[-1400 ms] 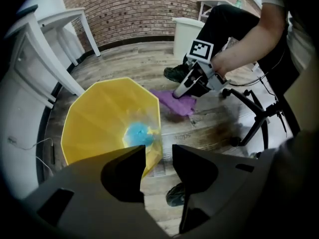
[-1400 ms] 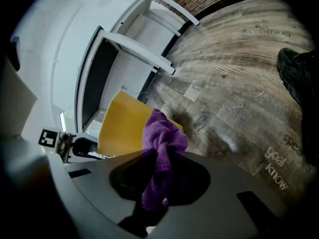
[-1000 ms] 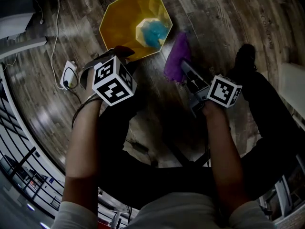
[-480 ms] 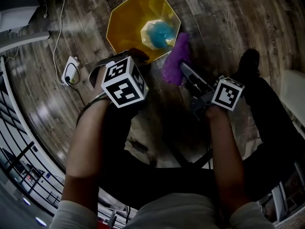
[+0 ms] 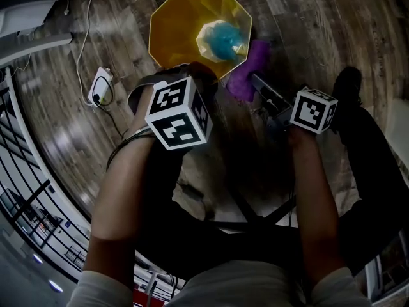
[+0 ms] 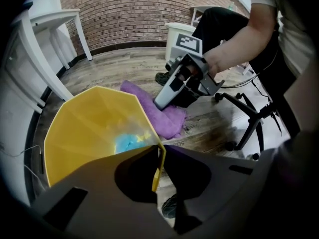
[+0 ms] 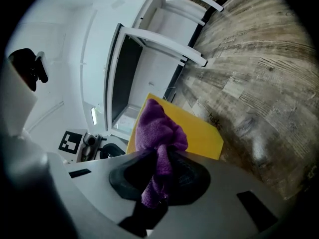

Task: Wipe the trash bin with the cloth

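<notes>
Left gripper [image 6: 159, 152], its jaws just closing to pinch the near rim, steadies the yellow trash bin [image 5: 172, 31] on the wood floor [image 5: 319, 24]. Right gripper [image 7: 158, 158] grips the purple cloth [image 5: 246, 75] and reaches in low from the bin's 4 o'clock. The cloth apparently touches the outer wall, bin toward 10 o'clock.

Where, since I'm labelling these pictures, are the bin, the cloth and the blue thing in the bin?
bin [image 5: 174, 32], head view, yellow inner wall
cloth [image 7: 157, 128], right gripper view, bunched upper part
blue thing [image 5: 223, 40], head view, its middle
</notes>
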A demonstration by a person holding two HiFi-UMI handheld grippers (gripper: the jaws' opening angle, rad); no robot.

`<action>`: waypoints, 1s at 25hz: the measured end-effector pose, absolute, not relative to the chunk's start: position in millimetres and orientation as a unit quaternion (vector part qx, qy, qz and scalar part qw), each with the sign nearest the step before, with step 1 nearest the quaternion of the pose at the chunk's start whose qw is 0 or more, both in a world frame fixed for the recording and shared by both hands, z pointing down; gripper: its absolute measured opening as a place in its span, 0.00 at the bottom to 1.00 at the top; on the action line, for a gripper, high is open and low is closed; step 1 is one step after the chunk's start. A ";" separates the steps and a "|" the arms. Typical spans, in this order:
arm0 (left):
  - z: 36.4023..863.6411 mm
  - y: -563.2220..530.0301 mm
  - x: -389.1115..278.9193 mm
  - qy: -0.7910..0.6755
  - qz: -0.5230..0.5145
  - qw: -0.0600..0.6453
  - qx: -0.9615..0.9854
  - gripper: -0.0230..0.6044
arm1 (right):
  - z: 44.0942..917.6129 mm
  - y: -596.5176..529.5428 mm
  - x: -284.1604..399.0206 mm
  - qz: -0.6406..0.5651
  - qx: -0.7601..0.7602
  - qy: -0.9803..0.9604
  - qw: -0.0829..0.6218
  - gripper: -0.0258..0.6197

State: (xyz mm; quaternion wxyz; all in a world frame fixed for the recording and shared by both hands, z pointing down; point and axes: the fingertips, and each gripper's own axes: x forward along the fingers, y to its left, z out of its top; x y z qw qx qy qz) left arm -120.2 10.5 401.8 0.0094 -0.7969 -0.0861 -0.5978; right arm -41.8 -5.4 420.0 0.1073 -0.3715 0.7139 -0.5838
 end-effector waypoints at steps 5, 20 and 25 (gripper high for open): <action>401.8 9.2 -120.4 -0.083 -0.595 0.006 -0.799 0.09 | 445.1 -11.8 -41.5 -0.587 -0.373 0.715 0.072 0.15; 402.3 10.3 -121.6 -0.076 -0.594 -0.001 -0.801 0.09 | 527.0 -19.3 -45.9 -0.615 -0.369 0.697 -0.010 0.15; 399.7 13.0 -120.7 -0.074 -0.592 -0.002 -0.802 0.09 | 559.4 -21.3 -48.6 -0.622 -0.368 0.690 -0.052 0.15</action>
